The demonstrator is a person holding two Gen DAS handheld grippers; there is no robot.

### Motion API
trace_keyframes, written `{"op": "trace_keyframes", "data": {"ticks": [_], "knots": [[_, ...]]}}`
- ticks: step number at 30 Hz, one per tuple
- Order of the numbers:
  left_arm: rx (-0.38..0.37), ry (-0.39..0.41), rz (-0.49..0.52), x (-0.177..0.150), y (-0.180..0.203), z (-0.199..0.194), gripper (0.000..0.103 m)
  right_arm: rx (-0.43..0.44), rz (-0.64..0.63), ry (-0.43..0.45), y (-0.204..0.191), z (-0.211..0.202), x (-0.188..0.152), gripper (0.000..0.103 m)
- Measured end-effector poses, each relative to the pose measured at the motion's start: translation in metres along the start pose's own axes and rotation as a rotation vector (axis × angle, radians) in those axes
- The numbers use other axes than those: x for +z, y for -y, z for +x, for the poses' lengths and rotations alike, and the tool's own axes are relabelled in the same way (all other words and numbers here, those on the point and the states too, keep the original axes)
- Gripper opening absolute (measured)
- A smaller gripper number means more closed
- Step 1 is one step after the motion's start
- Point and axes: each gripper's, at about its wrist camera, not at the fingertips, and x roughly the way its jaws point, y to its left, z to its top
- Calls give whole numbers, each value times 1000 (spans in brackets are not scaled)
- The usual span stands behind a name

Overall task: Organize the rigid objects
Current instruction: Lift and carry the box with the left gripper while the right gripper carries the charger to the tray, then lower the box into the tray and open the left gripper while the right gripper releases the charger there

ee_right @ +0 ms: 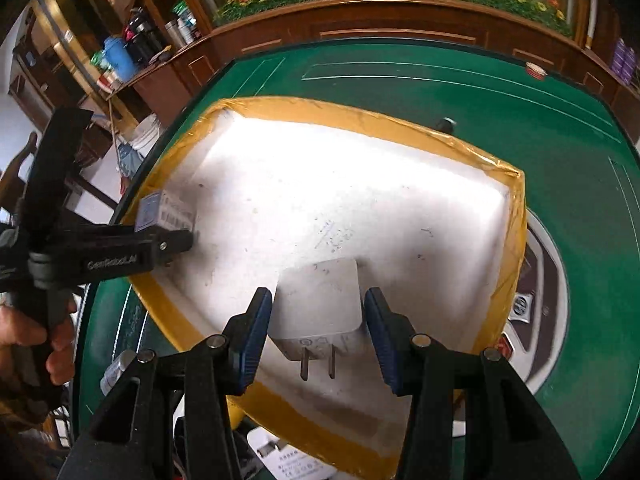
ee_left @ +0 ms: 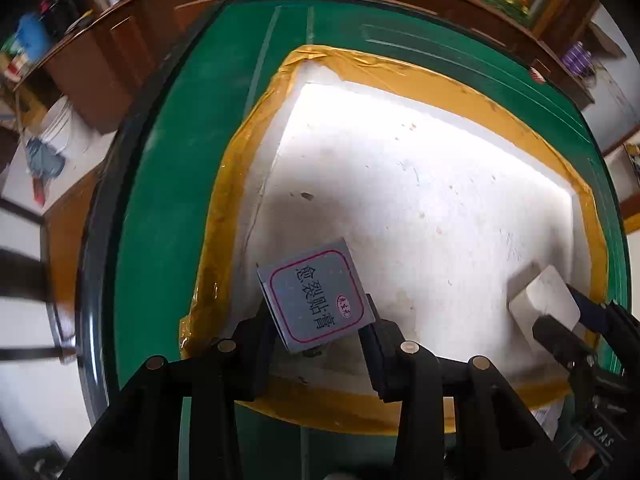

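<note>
A small grey box (ee_left: 316, 296) with a red-bordered label and Chinese writing sits between my left gripper's (ee_left: 316, 314) black fingers, which are shut on it. It hangs over the near left corner of a white foam tray (ee_left: 400, 68) with a yellow-taped rim. My right gripper (ee_right: 318, 308) has blue pads and is shut on a white plug adapter (ee_right: 320, 304), prongs facing the camera, above the tray's (ee_right: 360, 114) near side. Each view shows the other gripper: the right gripper (ee_left: 560, 316) with the adapter (ee_left: 544, 300) at the right edge, the left gripper (ee_right: 176, 236) with the box (ee_right: 160, 212) at the left.
The tray rests on a green mat (ee_right: 520, 120) on a round table. A dark bolt-like piece (ee_right: 446, 124) lies by the far rim, a tape roll (ee_right: 536, 70) further back. A round white appliance (ee_right: 548, 280) sits right of the tray. A hand (ee_right: 40, 344) grips the left tool.
</note>
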Motion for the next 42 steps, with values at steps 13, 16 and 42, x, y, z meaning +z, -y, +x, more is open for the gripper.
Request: {"op": "trace_keyframes", "data": {"ticks": [13,16,42], "knots": [[60,-24,-60,-32,-20,-8,42,62,-136,-36,-27,15,9,47],[70,-13,-56,-27,-22,-6,42,65,-156,-33,-37,23,11,46],[-47,147,-48,-51,-38,-67,86,-41,-83,49,-31,-26,-12,64]]}}
